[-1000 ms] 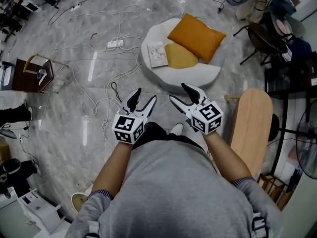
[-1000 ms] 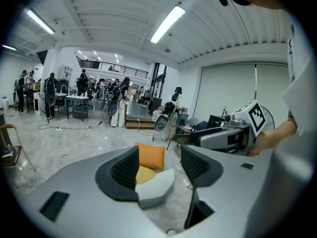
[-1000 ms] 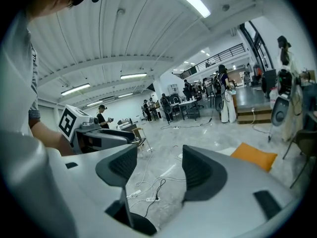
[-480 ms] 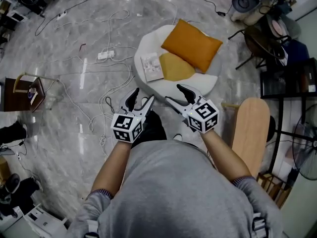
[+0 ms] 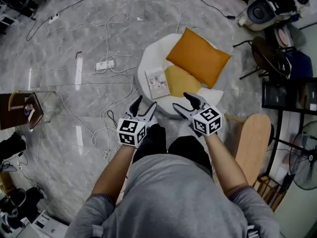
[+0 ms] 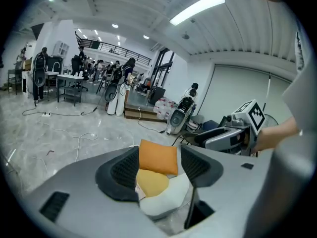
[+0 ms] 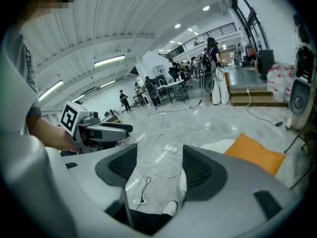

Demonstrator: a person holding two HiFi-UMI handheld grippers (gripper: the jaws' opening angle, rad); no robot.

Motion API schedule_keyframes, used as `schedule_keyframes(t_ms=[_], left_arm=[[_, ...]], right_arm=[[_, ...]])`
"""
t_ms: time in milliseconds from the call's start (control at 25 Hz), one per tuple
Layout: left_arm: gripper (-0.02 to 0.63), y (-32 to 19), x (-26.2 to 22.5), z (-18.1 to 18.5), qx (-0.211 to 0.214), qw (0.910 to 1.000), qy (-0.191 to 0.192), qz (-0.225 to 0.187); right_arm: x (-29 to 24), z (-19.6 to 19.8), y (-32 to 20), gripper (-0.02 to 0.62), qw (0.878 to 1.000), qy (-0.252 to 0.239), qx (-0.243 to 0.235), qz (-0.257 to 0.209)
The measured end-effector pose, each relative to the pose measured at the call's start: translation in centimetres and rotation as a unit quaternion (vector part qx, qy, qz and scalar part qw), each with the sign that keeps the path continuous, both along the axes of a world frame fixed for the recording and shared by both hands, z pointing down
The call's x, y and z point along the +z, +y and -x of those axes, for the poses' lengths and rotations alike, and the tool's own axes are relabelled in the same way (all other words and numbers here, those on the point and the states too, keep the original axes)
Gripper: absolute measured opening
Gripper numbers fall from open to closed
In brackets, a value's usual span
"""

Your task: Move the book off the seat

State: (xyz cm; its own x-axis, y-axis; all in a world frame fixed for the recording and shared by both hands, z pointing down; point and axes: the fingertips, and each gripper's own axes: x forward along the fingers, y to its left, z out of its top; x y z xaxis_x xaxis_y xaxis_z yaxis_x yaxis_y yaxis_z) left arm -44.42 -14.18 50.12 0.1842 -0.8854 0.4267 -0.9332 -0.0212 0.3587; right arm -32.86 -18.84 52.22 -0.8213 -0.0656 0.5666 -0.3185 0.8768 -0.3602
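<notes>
Now nearer the seat (image 5: 148, 58), with left gripper (image 5: 144, 104) and right gripper (image 5: 181, 101) wide open, empty; just short of the book (image 5: 158, 83), not touching.

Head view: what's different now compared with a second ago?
The left tool and the right tool have come forward to the near edge of the seat as the person stepped closer. Nothing was taken hold of or let go: both tools are open and empty. The book lies where it was on the seat, beside the cushions.
</notes>
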Motion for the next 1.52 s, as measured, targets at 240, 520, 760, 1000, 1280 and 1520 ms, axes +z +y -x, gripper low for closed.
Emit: schedule_keyframes(t_ms=[240, 520, 760, 1000, 1280, 1520], left_arm=[[0.293, -5.2, 6.1, 2.8, -0.02, 0.9986, 0.026, 0.04], [0.293, -9.0, 15.4, 3.4, -0.043, 0.9945, 0.047, 0.083], [0.293, -10.4, 25.9, 4.2, -0.08, 0.987, 0.055, 0.128], [0.293, -11.2, 35.1, 5.3, -0.093, 0.9821, 0.051, 0.156], [0.295, -10.6, 45.6, 5.0, -0.109, 0.9736, 0.06, 0.191], [0.302, -10.8, 53.5, 4.9, -0.106, 0.9695, 0.059, 0.213]], right_arm=[[6.1, 2.9, -6.3, 0.302, 0.999, 0.027, -0.009, 0.021], [15.6, 3.9, -11.8, 0.305, 0.998, 0.045, -0.013, 0.048], [26.8, 3.4, -13.6, 0.314, 0.992, 0.09, -0.038, 0.081], [35.4, 4.6, -14.0, 0.314, 0.99, 0.089, -0.026, 0.106], [45.7, 5.5, -13.2, 0.32, 0.987, 0.099, -0.009, 0.128], [52.7, 6.6, -13.5, 0.334, 0.985, 0.099, 0.002, 0.142]])
